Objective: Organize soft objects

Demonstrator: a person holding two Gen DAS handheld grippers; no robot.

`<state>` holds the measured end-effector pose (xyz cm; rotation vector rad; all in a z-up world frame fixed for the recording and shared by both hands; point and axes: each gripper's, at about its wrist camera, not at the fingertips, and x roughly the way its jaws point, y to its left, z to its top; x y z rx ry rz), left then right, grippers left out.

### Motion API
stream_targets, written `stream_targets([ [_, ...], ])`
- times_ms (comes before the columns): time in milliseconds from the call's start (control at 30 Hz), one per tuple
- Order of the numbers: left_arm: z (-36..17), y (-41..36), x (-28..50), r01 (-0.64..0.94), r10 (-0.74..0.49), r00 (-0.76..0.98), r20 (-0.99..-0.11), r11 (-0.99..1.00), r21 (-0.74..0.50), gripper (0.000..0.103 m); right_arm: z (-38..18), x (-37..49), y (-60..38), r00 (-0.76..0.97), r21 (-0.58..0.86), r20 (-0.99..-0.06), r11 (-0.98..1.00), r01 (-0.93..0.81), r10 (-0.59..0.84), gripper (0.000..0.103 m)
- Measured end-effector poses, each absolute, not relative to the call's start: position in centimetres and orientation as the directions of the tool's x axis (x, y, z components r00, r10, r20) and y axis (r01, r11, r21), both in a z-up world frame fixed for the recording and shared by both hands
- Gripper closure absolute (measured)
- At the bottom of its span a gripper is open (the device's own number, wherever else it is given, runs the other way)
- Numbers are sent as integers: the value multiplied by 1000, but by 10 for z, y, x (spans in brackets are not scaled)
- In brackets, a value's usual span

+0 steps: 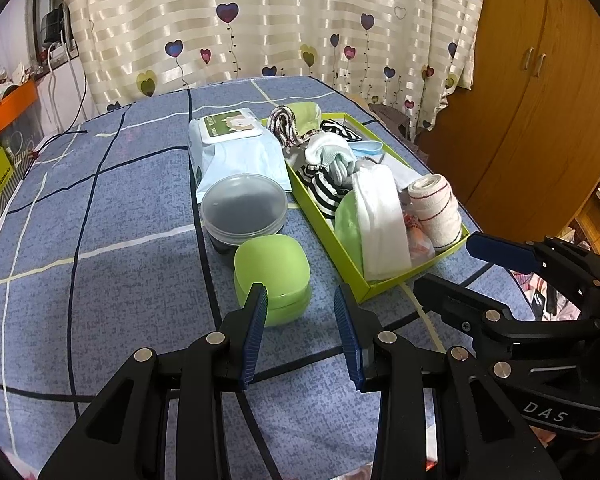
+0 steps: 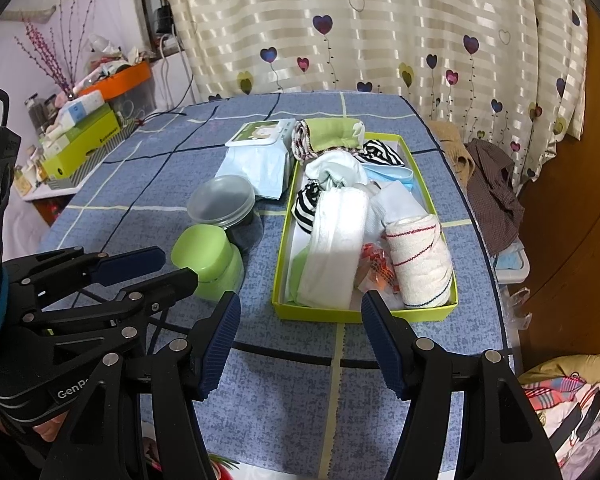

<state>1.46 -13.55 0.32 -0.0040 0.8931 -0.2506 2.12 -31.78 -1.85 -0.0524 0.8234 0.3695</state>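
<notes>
Hovering over the blue plaid tablecloth (image 1: 100, 220), both grippers are sitting empty w/ jaws spread wide. Left gripper (image 1: 300, 332) is hanging just in front of the green lidded container (image 1: 272, 276), its left fingertip overlapping that container's near edge in view; can't tell if touching. Right gripper (image 2: 298, 340) is hanging just short of the green box (image 2: 364, 314), near wall betw its fingers, not touching. Box is holding the soft stuff: folded white towel (image 2: 336, 248), rolled striped cloth (image 2: 418, 260), black/white striped socks (image 2: 306, 204), white sock bundle (image 2: 336, 170). Green cloth (image 2: 332, 136) is draping over the far end. Clear round tub (image 2: 224, 204) is standing right behind the green container, wet wipes pack (image 2: 260, 156) beyond it, beside the box.
</notes>
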Motion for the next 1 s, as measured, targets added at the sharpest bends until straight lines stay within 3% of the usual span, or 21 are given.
stream_targets([
  [1000, 3, -133, 13, 211, -213, 599, -772, 972, -104, 67, -18, 21, -318, 616, 97, -728, 935, -342, 301, 40],
])
